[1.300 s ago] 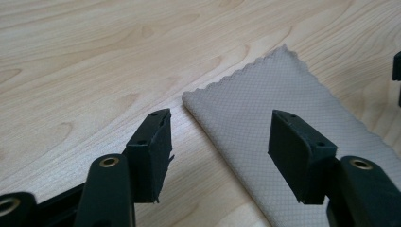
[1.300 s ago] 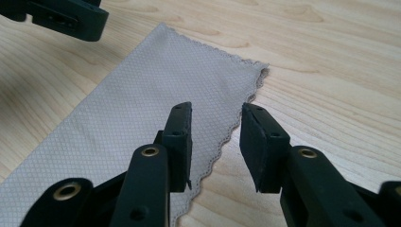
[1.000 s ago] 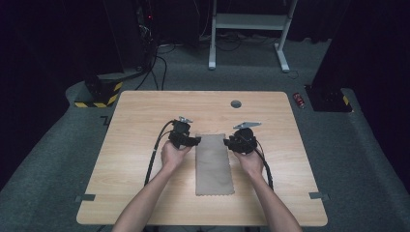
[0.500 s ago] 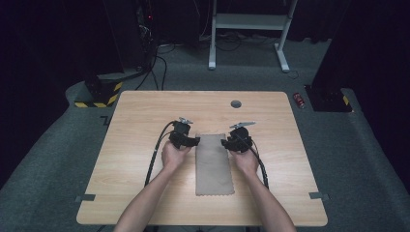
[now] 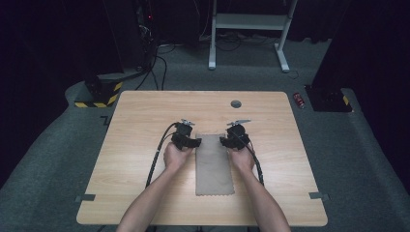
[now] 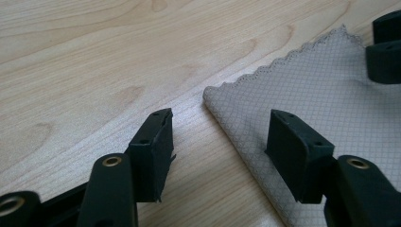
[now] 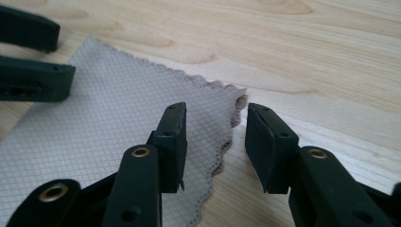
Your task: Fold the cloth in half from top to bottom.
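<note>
A grey-brown cloth (image 5: 213,164) with a fine grid weave and scalloped edges lies flat as a long rectangle on the wooden table (image 5: 145,121). My left gripper (image 5: 195,143) is at the cloth's far left corner. In the left gripper view it (image 6: 222,120) stands open, its jaws straddling that corner of the cloth (image 6: 321,94). My right gripper (image 5: 226,141) is at the far right corner. In the right gripper view it (image 7: 213,118) is open, with the slightly raised corner of the cloth (image 7: 104,109) between its jaws. Neither gripper grips anything.
A round cable hole (image 5: 236,103) sits near the table's far edge. On the floor beyond are a black-and-yellow base (image 5: 99,94), a small red object (image 5: 300,100) and a white frame (image 5: 246,24). Bare wood surrounds the cloth.
My right gripper has shifted a little left, onto the cloth's far right corner. The left gripper has hardly moved, and the cloth lies as before.
</note>
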`<state>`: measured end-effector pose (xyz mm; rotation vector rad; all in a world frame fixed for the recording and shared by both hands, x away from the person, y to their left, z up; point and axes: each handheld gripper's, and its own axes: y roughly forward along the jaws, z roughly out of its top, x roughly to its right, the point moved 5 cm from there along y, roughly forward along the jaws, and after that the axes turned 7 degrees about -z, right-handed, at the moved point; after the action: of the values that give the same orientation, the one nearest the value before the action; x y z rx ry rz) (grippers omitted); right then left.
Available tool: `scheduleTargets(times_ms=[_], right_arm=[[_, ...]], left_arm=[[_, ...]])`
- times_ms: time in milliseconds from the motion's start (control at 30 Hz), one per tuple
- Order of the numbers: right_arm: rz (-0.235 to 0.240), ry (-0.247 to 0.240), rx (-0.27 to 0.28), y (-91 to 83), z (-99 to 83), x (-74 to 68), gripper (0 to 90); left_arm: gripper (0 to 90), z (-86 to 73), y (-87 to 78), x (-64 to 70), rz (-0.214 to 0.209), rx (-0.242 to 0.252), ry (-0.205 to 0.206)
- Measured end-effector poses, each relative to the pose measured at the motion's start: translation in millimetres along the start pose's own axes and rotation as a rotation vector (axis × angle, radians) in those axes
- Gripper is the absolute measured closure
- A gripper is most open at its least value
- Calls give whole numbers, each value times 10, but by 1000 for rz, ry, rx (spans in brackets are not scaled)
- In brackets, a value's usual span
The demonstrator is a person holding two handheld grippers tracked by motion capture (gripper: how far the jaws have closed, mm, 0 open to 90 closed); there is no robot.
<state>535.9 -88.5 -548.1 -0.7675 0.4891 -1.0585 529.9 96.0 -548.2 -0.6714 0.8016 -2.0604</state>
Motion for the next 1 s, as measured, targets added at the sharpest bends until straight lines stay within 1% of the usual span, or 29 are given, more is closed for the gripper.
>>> scheduleTargets(times_ms=[67, 133, 200, 267, 367, 433, 467, 533, 600, 667, 700, 733, 767, 800, 833, 900, 967, 1000], right_arm=[[-23, -27, 9, 17, 3, -36, 581], [-33, -36, 13, 30, 16, -32, 583], [-39, -25, 14, 38, 22, -20, 584], [-40, -20, -1, 56, 57, -1, 584], [-48, -33, -13, 82, 96, -2, 598], [-49, -34, -1, 98, 106, -8, 623], [-52, -38, 3, 102, 108, -10, 638], [-57, -51, 3, 105, 111, -15, 660], [-56, -48, 3, 106, 113, -18, 690], [-49, -64, 4, 109, 118, -26, 735], [-49, -64, 4, 109, 118, -26, 735], [-45, -66, 3, 108, 117, -36, 763], [-45, -66, 3, 108, 117, -36, 763], [-36, -66, 0, 107, 116, -40, 783], [-36, -66, 0, 107, 116, -40, 783], [-23, -62, 0, 109, 117, -47, 816], [-17, -58, -3, 108, 117, -53, 840], [-12, -58, -4, 109, 117, -55, 852]], left_arm=[[435, 6, 5, 0, 5, -6, 17], [448, 16, 14, 0, 10, -6, 26], [453, 17, 18, 1, 9, -1, 21], [476, 21, 23, 3, 13, 1, 27], [503, 23, 24, 2, 21, -3, 41], [519, 18, 31, 25, 35, -7, 75], [540, 19, 30, 27, 32, -10, 80], [546, 22, 35, 25, 26, -5, 77], [552, 25, 37, 22, 23, -2, 78], [568, 29, 39, 20, 21, -2, 80], [574, 29, 39, 20, 21, -2, 80], [591, 34, 45, 34, 18, -2, 76], [607, 34, 45, 34, 18, -2, 76], [629, 46, 51, 48, 11, -11, 85], [643, 46, 51, 48, 11, -11, 85], [678, 66, 63, 57, 0, -19, 91], [709, 68, 67, 59, -3, -16, 91], [728, 69, 69, 62, -11, -14, 91]])
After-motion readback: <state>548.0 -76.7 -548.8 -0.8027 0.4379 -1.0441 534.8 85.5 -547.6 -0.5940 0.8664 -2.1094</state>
